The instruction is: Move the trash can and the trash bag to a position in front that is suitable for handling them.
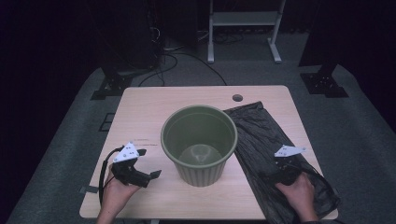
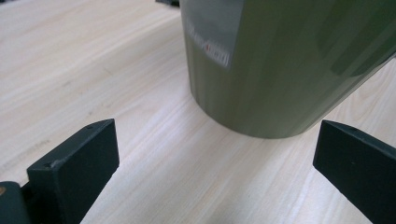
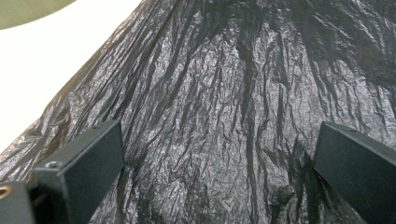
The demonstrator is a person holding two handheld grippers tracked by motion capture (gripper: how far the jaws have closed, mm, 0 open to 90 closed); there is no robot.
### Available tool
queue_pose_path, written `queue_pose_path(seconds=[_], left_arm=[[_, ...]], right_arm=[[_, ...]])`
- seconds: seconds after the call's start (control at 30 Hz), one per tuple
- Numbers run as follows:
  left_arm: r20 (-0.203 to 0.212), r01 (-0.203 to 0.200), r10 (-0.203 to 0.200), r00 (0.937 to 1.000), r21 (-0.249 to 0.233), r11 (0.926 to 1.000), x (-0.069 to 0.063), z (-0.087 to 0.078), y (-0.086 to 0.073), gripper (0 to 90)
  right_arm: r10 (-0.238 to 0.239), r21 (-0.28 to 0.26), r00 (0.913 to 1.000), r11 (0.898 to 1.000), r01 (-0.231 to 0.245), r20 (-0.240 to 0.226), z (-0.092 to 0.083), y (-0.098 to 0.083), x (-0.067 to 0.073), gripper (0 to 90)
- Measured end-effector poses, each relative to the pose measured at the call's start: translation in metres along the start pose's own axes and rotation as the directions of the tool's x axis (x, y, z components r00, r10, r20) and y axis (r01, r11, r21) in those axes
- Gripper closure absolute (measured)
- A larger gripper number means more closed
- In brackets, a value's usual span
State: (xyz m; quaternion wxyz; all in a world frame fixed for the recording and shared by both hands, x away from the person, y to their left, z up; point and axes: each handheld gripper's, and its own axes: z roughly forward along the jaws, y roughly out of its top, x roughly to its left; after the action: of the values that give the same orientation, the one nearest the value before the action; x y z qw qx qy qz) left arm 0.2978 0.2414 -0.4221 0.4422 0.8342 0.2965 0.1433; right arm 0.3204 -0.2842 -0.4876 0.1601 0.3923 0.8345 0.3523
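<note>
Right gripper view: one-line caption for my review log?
Open right gripper poised over the crumpled black bag on the table.

Bin mid-table, bag flat just right.

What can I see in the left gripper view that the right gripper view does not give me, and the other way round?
The left gripper view gives the ribbed outer wall of the green bin close up, with a pale label on it, standing on the wooden table. The right gripper view gives the crinkled black bag lying flat under the right gripper, with a small green edge of the bin in its top left corner. Both share a pair of black jaws standing wide apart with nothing between them; the left gripper is over bare wood.
</note>
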Motion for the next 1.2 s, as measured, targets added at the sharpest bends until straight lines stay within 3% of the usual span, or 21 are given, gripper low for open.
queue_pose_path(seconds=[0.33, 0.53, 0.83, 1.2], left_arm=[[-0.001, 0.026, -0.026, 0.9997, 0.050, 0.9984, 0.004, 0.020, -0.023, 0.0], [-0.014, 0.013, -0.012, 0.9998, 0.099, 0.9950, 0.002, 0.032, -0.033, 0.0], [-0.022, -0.003, 0.007, 0.9997, 0.162, 0.9868, -0.001, 0.044, -0.043, 0.0], [-0.037, -0.010, 0.016, 0.9992, 0.173, 0.9849, -0.004, 0.044, -0.044, 0.0]], right_arm=[[-0.001, 0.000, 1.0000, 1.000, 0.001, -0.001, 0.000, 0.000, 0.000, 0.6], [0.000, 0.000, 1.0000, 1.000, 0.000, -0.001, 0.000, 0.000, 0.000, 0.6], [-0.001, 0.000, 1.0000, 1.000, 0.001, -0.001, 0.000, 0.000, 0.000, 0.5], [-0.004, 0.000, 1.0000, 1.000, 0.004, -0.002, 0.000, 0.000, 0.000, 0.6]])
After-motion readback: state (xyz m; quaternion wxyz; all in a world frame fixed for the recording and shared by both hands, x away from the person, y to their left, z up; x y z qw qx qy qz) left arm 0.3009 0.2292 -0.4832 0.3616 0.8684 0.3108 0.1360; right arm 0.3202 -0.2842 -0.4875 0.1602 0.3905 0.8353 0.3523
